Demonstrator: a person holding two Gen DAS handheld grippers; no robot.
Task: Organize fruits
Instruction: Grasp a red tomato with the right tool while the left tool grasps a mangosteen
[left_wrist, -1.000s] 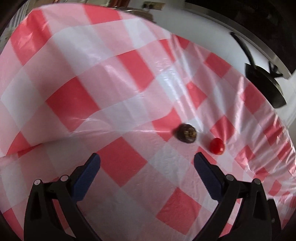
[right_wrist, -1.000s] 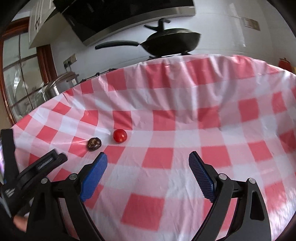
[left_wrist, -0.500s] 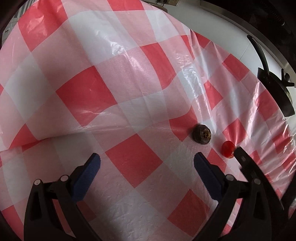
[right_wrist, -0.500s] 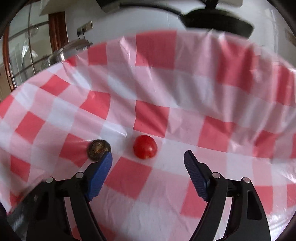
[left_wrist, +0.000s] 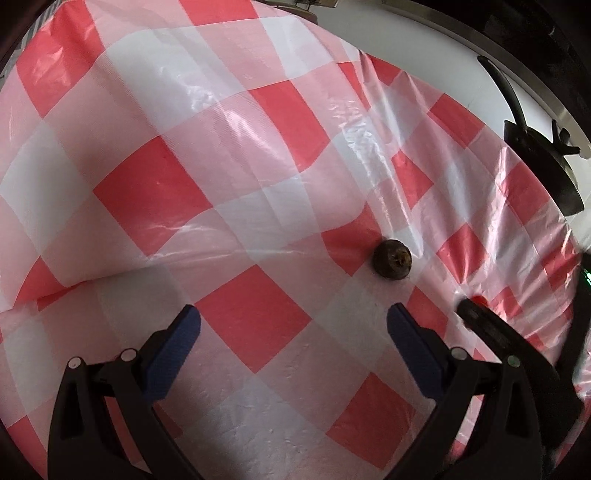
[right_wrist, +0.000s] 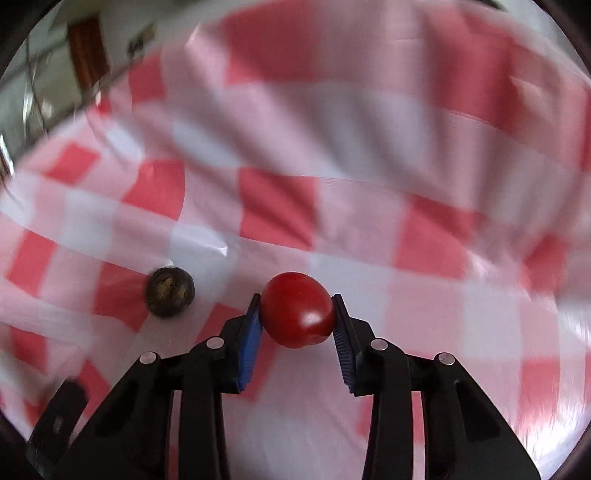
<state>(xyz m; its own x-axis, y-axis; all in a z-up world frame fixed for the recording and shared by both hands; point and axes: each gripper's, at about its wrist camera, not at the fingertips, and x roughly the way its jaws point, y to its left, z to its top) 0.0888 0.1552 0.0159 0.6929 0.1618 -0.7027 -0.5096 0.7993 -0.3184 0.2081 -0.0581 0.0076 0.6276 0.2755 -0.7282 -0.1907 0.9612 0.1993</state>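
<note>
Right wrist view: the right claw (right_wrist: 297, 320) has its blue pads against both sides of a red tomato (right_wrist: 297, 309), and its jaws are closing on it. A second ago these jaws stood wide apart with the tomato lying free on the cloth, well ahead at about 11 o'clock; half a second ago the tomato sat between the open tips. A dark brown, wrinkled fruit (right_wrist: 169, 297) lies on the cloth at 9 o'clock from the tomato, near it but apart, clear of the left pad. The background is blurred.

Left wrist view: the left claw (left_wrist: 293, 325) is wide open with nothing between its pads, above the red-and-white checked plastic cloth (left_wrist: 155, 192) that covers the counter; its framing matches the earlier frames closely. The dark fruit (left_wrist: 392, 259) lies at about 1 o'clock from this claw, beyond the right pad. The tomato (left_wrist: 481, 297) shows only as a red sliver at 3 o'clock from the dark fruit, mostly hidden by the black finger of the right claw, which was not in this view a second ago. The cloth is creased, with a raised fold running from 9 o'clock toward the dark fruit. A black pan (left_wrist: 543, 162) stands past the counter's far edge at 2 o'clock.
</note>
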